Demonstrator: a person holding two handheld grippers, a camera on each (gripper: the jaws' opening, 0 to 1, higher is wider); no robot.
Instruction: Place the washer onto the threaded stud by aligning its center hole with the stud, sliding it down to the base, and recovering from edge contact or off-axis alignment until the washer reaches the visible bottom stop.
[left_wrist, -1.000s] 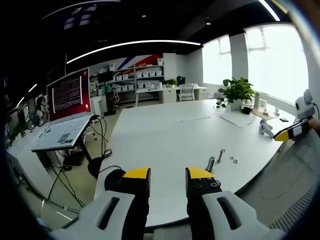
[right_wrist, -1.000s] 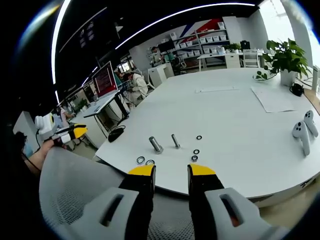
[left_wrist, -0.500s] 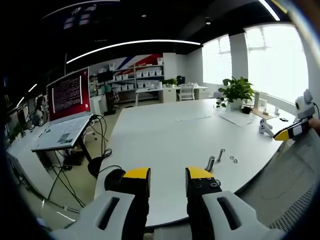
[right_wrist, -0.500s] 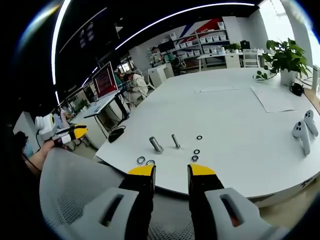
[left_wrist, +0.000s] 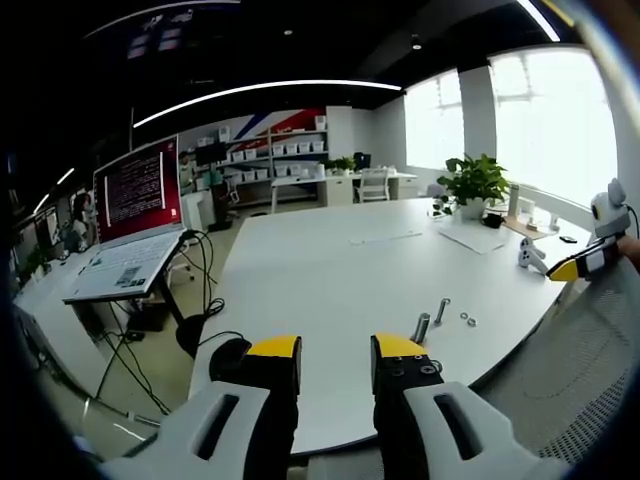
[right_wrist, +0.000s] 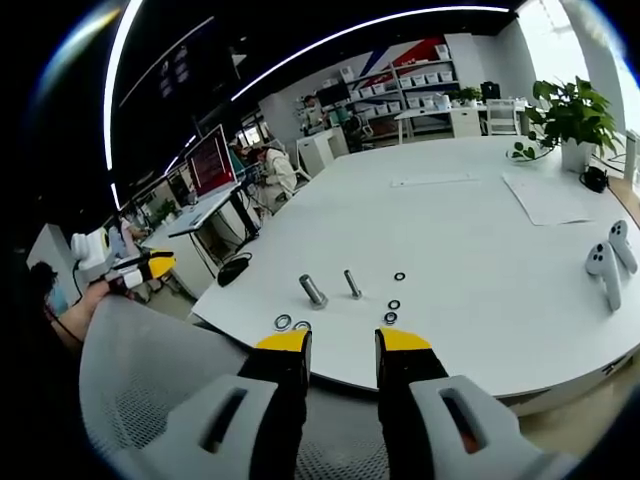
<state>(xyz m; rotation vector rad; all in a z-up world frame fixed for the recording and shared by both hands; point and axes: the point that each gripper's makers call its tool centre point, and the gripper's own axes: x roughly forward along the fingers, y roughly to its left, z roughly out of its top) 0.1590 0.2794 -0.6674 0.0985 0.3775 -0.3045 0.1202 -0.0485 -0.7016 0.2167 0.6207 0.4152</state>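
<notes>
Two metal studs lie on the white table (right_wrist: 470, 230): a thick one (right_wrist: 313, 291) and a thinner one (right_wrist: 352, 284). Small washers are scattered around them: one (right_wrist: 399, 276) beyond, two (right_wrist: 391, 310) close to my right gripper, and two (right_wrist: 283, 322) near the table edge. My right gripper (right_wrist: 342, 342) is open and empty, held off the table edge. My left gripper (left_wrist: 335, 348) is also open and empty; beyond it I see the studs (left_wrist: 421, 327) and washers (left_wrist: 467, 320). The other gripper (left_wrist: 592, 258) shows at the right, and in the right gripper view the left gripper (right_wrist: 135, 270) is at the left.
A mesh chair back (right_wrist: 160, 400) sits below the grippers. A laptop (left_wrist: 130, 225) stands on a stand at the left. White controllers (right_wrist: 608, 262), papers (right_wrist: 545, 197) and a potted plant (right_wrist: 572, 118) lie on the far side of the table. Cables (left_wrist: 200, 290) hang by the table.
</notes>
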